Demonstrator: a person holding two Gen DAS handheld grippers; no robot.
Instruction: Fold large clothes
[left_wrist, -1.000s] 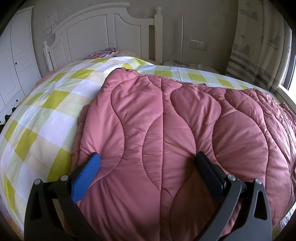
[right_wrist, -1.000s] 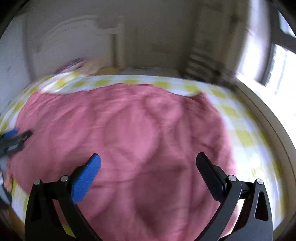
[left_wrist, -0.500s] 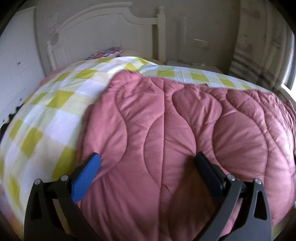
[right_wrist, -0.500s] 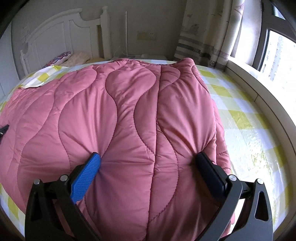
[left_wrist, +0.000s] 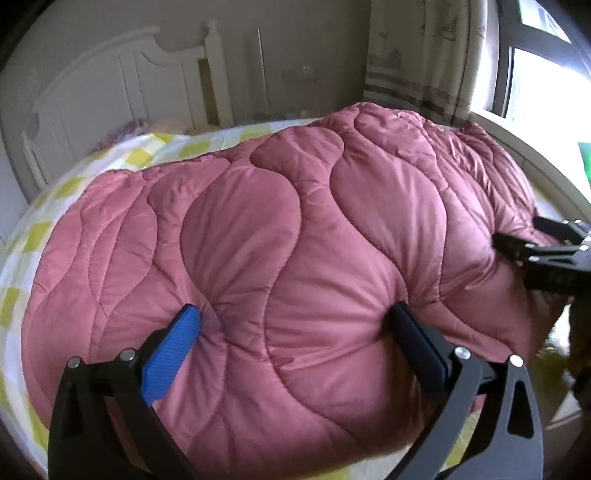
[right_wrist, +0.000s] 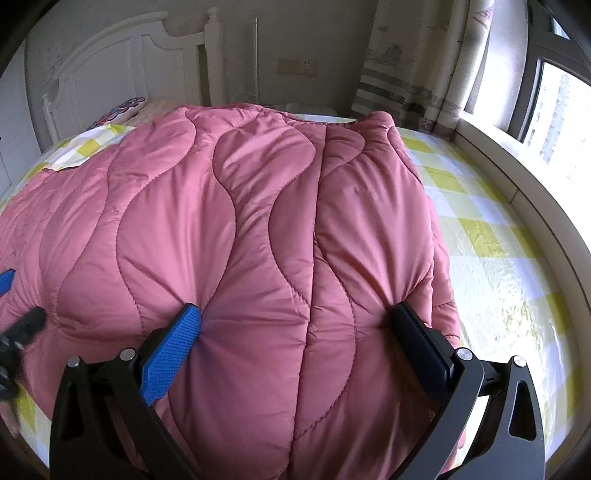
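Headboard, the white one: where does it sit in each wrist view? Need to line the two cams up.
Left wrist: white headboard upper left, behind the pink quilt, blurred.
Right wrist: white headboard upper left too, sharper, patterned pillow below it.
Shared landmark: wall socket, right of the headboard post, left of the curtain.

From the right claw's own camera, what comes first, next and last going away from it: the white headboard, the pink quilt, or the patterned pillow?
1. Pink quilt: right at the right claw, bulging between its open fingers.
2. Patterned pillow: far left, beyond the quilt at the head of the bed.
3. White headboard: behind the pillow, against the back wall.
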